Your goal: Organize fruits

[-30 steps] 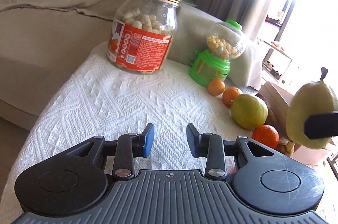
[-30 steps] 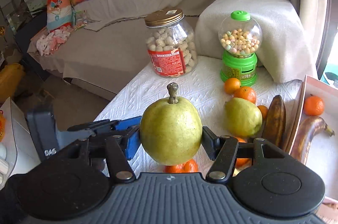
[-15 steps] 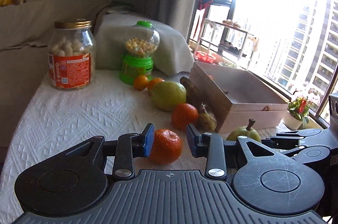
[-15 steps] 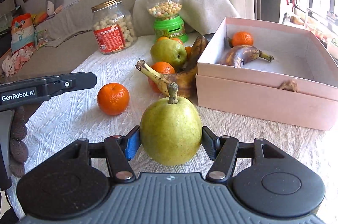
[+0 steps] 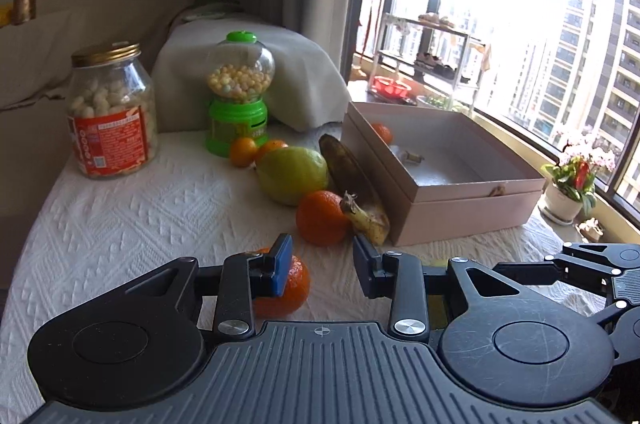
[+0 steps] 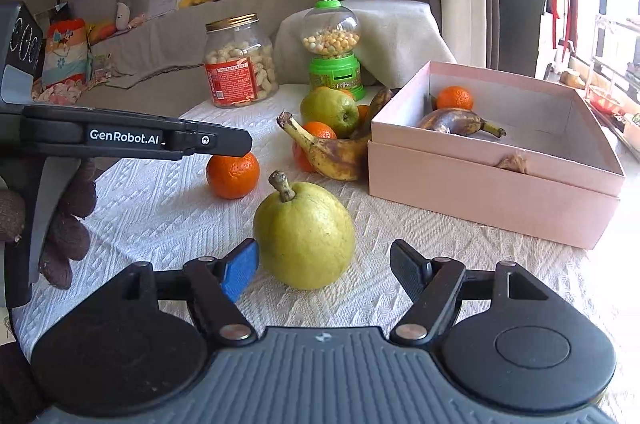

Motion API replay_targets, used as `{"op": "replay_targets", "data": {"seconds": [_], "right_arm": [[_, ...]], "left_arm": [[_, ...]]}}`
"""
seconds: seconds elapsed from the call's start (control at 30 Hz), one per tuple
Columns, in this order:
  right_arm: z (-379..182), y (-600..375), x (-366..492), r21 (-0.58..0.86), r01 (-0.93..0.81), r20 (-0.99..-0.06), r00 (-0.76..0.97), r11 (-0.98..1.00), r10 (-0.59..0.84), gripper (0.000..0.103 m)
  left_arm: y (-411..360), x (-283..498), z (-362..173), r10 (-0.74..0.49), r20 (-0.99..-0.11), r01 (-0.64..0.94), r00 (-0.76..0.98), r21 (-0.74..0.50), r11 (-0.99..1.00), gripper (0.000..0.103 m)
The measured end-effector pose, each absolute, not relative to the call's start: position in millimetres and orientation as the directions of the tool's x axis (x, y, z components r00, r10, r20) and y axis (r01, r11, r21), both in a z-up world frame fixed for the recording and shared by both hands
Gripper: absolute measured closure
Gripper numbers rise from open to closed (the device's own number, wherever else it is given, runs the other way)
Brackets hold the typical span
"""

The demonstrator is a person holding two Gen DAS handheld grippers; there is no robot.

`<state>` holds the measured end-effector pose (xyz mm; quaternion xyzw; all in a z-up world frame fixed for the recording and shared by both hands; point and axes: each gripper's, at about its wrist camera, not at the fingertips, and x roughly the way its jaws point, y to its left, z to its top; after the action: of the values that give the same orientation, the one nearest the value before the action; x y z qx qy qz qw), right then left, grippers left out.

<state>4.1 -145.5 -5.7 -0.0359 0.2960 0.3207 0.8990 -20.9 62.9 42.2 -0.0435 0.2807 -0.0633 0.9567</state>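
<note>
White textured cloth covered the bench (image 6: 160, 208), with a sofa behind and a bright window on the right. Change since a second ago: the pear (image 6: 304, 236), which had been clamped upright in the right gripper (image 6: 324, 266), now sat on the cloth in front of the pink box (image 6: 492, 192), stem tilted left. The right fingers were opening and stood clear of it on both sides, pear between them but not pressed. So the pear was set down outside the box, not in it; judged as a staging drop or a re-grip, placing not done. Left gripper (image 5: 322, 266) had swung round to face the fruit pile and box; its fingers were at their narrowest and held nothing, and the near mandarin (image 5: 288, 288) lay just behind the blue pad, contact hard to tell from this angle. Inside the box sat one mandarin (image 6: 454, 98) and a brown banana (image 6: 456, 122). Outside remained a second pear (image 6: 330, 110), a banana (image 6: 324, 152) and several oranges.
</note>
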Motion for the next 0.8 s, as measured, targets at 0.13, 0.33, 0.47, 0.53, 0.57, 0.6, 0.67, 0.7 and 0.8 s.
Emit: {"op": "replay_targets", "data": {"seconds": [0.13, 0.33, 0.47, 0.53, 0.57, 0.6, 0.67, 0.7, 0.8], "right_arm": [[5, -156, 1, 0.120, -0.570, -0.523, 0.659, 0.813, 0.540, 0.028], [24, -155, 21, 0.190, -0.528, -0.514, 0.665, 0.828, 0.542, 0.028], [37, -144, 62, 0.362, -0.445, -0.569, 0.591, 0.819, 0.572, 0.028], [38, -138, 86, 0.468, -0.362, -0.611, 0.526, 0.806, 0.592, 0.028], [37, -135, 98, 0.516, -0.313, -0.630, 0.491, 0.797, 0.601, 0.028], [35, -132, 108, 0.557, -0.271, -0.642, 0.459, 0.785, 0.614, 0.029], [31, -126, 125, 0.628, -0.181, -0.654, 0.404, 0.757, 0.639, 0.032], [28, -124, 132, 0.646, -0.137, -0.662, 0.390, 0.751, 0.641, 0.036], [14, -120, 147, 0.679, 0.019, -0.694, 0.342, 0.734, 0.634, 0.045]], "left_arm": [[73, -23, 39, -0.107, -0.548, 0.044, 0.830, -0.127, 0.991, 0.065], [86, -22, 40, -0.041, -0.566, -0.035, 0.823, -0.123, 0.992, 0.065], [87, -26, 39, -0.010, -0.582, -0.050, 0.813, -0.087, 0.995, 0.065], [91, -29, 36, -0.016, -0.587, -0.051, 0.809, -0.097, 0.994, 0.065], [94, -30, 33, -0.022, -0.589, -0.052, 0.807, -0.109, 0.993, 0.066], [98, -32, 31, -0.029, -0.592, -0.055, 0.806, -0.124, 0.991, 0.066], [105, -35, 27, -0.036, -0.592, -0.065, 0.805, -0.149, 0.987, 0.066], [109, -36, 24, -0.038, -0.591, -0.073, 0.806, -0.164, 0.984, 0.066], [119, -39, 21, -0.049, -0.584, -0.083, 0.811, -0.197, 0.977, 0.066]]}}
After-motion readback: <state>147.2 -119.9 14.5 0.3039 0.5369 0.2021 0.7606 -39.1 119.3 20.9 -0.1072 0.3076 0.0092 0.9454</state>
